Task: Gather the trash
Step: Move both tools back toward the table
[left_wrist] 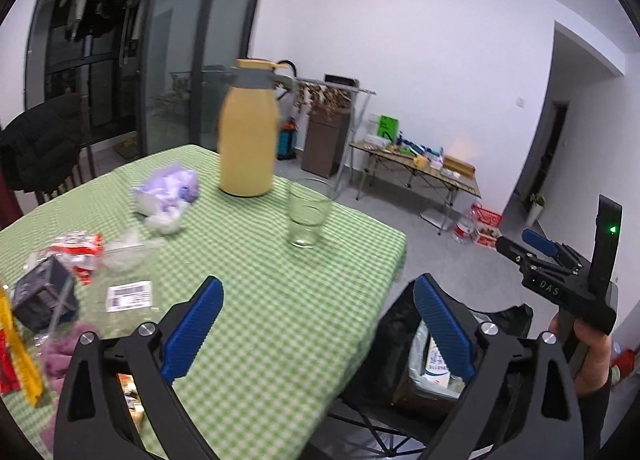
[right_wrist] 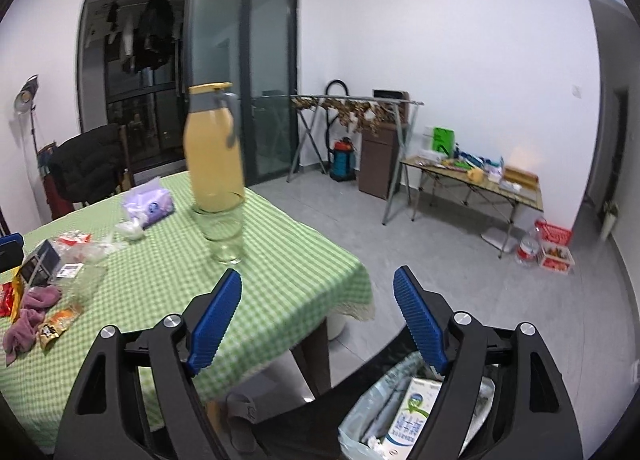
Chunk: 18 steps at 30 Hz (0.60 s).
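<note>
Beside the tabletop point(left_wrist: 280, 300), both grippers are hanging with jaws spread wide and nothing between them: the left gripper point(left_wrist: 316, 324) over the checked cloth's edge, the right gripper point(right_wrist: 318, 318) above the trash bag point(right_wrist: 372, 412), which is already holding a carton point(right_wrist: 408, 416). Wrappers point(left_wrist: 80, 252) and a tissue pack point(left_wrist: 168, 188) are lying at the far left, seemingly awaiting collection. A glass point(left_wrist: 308, 212) and yellow flask point(left_wrist: 248, 132) are standing nearby, likely hazards when reaching across.

Black left gripper point(left_wrist: 318, 326) and right gripper point(right_wrist: 318, 318), ribbed blue fingers point(left_wrist: 194, 330), silver screws, "DAS" marking.
</note>
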Each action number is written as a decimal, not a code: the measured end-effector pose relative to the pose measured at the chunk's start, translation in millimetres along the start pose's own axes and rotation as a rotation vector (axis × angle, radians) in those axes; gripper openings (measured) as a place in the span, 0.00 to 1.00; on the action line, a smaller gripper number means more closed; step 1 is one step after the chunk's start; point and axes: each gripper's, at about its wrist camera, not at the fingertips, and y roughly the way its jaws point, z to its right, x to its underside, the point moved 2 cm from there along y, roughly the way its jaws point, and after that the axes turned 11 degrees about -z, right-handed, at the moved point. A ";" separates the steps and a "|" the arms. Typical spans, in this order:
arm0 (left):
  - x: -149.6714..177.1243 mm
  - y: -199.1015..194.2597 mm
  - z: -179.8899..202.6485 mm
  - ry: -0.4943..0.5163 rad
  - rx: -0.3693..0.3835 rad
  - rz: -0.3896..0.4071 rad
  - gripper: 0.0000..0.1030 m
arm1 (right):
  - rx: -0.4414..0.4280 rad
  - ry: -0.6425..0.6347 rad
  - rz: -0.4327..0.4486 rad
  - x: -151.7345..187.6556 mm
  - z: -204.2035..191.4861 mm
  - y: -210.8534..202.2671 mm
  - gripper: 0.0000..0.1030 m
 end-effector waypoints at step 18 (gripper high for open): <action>38.7 -76.8 -264.7 -0.361 -0.280 0.008 0.91 | -0.136 -0.239 0.019 -26.9 -134.8 32.5 0.73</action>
